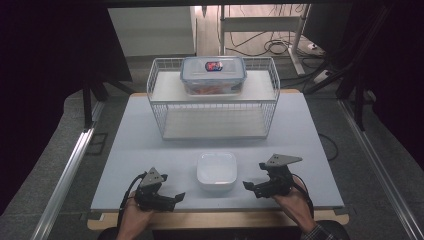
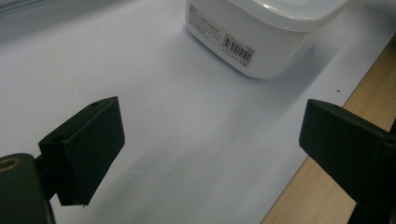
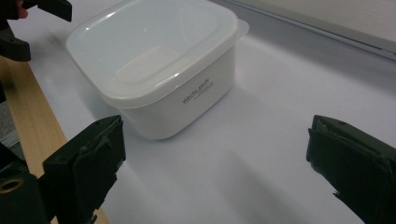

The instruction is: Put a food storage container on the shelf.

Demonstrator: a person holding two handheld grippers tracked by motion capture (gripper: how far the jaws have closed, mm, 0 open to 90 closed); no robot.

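A white lidded container (image 1: pixel 216 170) is sitting near the front edge of the counter (image 1: pixel 130 145), roughly at the six o'clock side of its surface, with its translucent lid pressed on. Both grippers are flanking it, each apart from it.

The left gripper (image 1: pixel 176 197) is resting at about eight o'clock from the container, held in the person's left hand (image 1: pixel 134 219) and pointing toward the box. In the left gripper view its fingers (image 2: pixel 86 147) are standing wide apart with only bare counter between them, and the container's barcode-labelled wall (image 2: pixel 238 49) is lying ahead, toward one o'clock.

The right gripper (image 1: pixel 248 186) is sitting at about four o'clock from the container, in the right hand (image 1: pixel 295 202). Its fingers (image 3: pixel 88 163) are spread wide and gripping nothing; the container (image 3: pixel 161 70) is lying ahead of them toward eleven o'clock, not between them.

Farther back, at twelve o'clock, a white wire rack (image 1: pixel 215 107) is standing on the counter, and a clear clip-lid box (image 1: pixel 213 75) is resting on its upper shelf.
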